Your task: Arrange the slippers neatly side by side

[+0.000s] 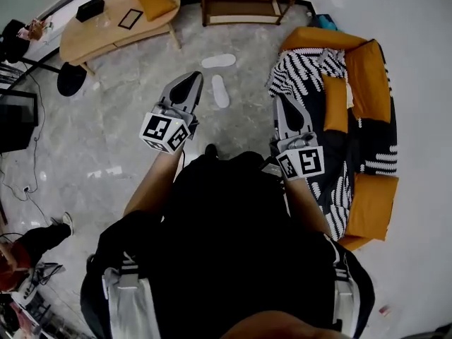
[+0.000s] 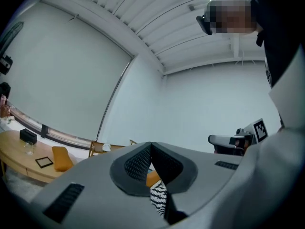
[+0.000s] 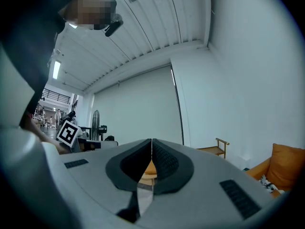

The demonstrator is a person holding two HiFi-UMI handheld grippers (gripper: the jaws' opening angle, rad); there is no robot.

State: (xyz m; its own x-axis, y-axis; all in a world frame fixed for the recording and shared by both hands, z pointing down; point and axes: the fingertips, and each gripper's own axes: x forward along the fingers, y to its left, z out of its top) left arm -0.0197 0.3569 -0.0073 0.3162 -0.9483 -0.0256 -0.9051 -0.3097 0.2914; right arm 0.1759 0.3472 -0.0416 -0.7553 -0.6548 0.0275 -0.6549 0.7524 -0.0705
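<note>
Head view shows two flat white slippers (image 1: 218,61) on the grey floor (image 1: 127,119) ahead, at an angle to each other, well clear of us. Our left gripper (image 1: 189,85) and right gripper (image 1: 281,101) are both closed tight, empty. We should open one, stoop, pinch the nearer slipper (image 1: 221,90) and turn it parallel. The open wooden shelf unit (image 1: 244,7) looks bare.
</note>
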